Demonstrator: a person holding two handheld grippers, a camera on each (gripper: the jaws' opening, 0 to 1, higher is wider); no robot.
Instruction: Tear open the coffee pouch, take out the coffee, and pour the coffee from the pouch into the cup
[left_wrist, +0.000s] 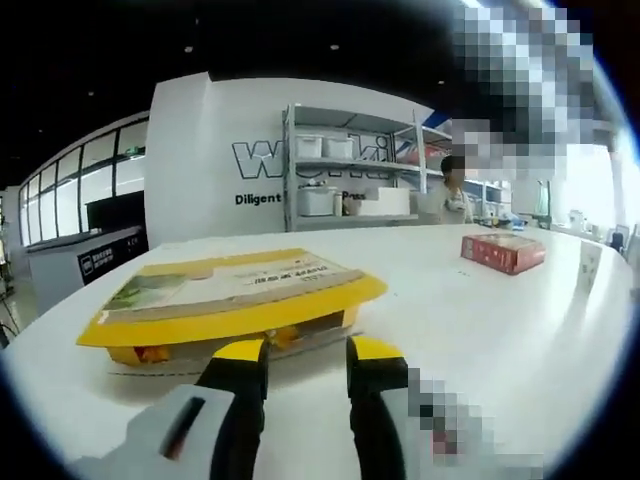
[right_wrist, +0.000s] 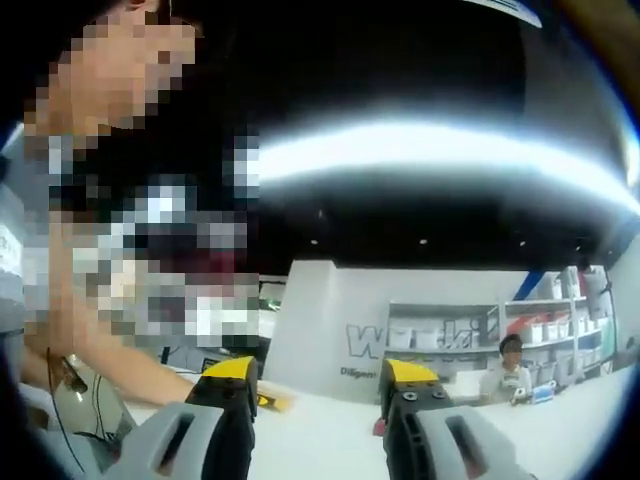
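Currently:
- Left hand-held gripper (left_wrist: 305, 365) is wide and empty, low over the counter (left_wrist: 480, 320), lined up on the near edge of the yellow box (left_wrist: 235, 295).
- Right hand-held gripper (right_wrist: 320, 385) is wide, empty and raised, likely waiting.
- Red box (left_wrist: 503, 251) sits far right.
- Pouch and cup: can't tell where.

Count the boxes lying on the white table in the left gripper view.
2. A yellow box lies just ahead of the left tongs, and a red box sits farther back to the right. Others may be hidden outside the view.
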